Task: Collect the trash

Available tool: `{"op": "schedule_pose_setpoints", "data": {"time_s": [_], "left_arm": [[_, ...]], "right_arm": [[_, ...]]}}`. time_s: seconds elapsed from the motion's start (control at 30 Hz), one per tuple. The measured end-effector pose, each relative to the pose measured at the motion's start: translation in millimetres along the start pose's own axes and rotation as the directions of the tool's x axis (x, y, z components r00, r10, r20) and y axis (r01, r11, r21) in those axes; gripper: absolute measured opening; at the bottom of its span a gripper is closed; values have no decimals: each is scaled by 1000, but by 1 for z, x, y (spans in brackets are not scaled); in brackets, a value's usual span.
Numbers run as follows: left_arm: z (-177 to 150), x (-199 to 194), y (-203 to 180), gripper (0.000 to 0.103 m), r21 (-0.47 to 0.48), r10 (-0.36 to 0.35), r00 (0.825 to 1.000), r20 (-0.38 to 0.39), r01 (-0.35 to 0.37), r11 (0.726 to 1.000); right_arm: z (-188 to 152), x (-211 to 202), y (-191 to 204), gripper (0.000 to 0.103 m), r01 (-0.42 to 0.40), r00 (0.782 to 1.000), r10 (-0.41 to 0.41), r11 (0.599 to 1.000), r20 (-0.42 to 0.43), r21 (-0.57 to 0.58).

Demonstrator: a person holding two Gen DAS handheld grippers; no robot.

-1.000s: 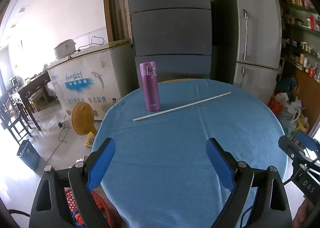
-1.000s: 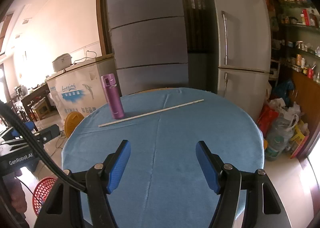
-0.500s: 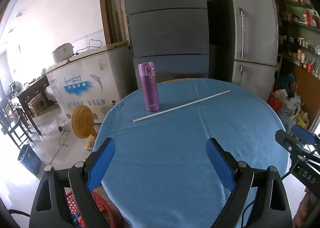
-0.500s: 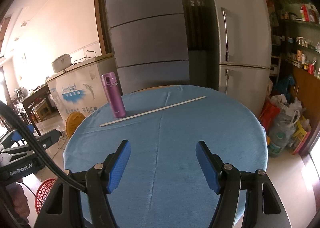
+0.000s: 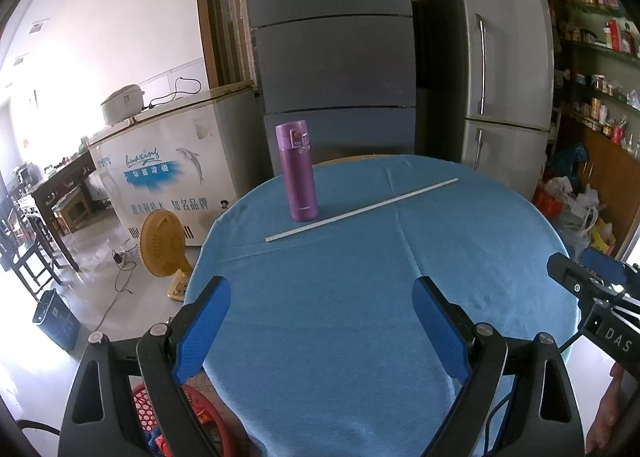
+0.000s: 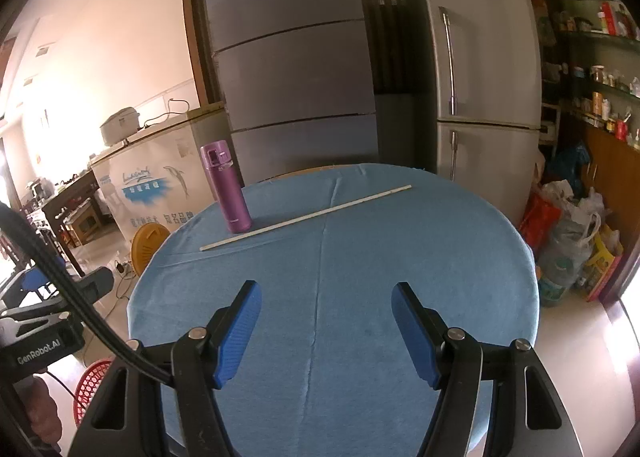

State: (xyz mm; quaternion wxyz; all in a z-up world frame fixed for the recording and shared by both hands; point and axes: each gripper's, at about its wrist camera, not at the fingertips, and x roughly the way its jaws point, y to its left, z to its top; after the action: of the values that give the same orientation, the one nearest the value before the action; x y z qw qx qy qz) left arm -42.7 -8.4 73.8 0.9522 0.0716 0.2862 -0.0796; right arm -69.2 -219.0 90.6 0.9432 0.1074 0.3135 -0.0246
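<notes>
Approach step: both grippers, left gripper (image 5: 321,331) and right gripper (image 6: 326,333), hover with fingers apart and empty; next, reach the white stick (image 5: 362,211) across the desk (image 5: 360,317).

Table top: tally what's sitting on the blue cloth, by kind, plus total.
Purple flask: 1, upright
Long white strip: 1, lying flat in front of the flask
Total: 2
Both lie on the blue cloth; neither the left tool nor the right tool holds anything.
</notes>
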Motion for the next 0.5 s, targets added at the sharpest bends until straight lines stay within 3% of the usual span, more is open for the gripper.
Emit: {"op": "schedule_pose_setpoints", "data": {"time_s": [0.5], "left_arm": [[-8, 9, 24, 92, -35, 0, 1000, -7, -1, 999]], "right_arm": [[-1, 8, 21, 71, 5, 1000, -5, 1000, -17, -28]]}}
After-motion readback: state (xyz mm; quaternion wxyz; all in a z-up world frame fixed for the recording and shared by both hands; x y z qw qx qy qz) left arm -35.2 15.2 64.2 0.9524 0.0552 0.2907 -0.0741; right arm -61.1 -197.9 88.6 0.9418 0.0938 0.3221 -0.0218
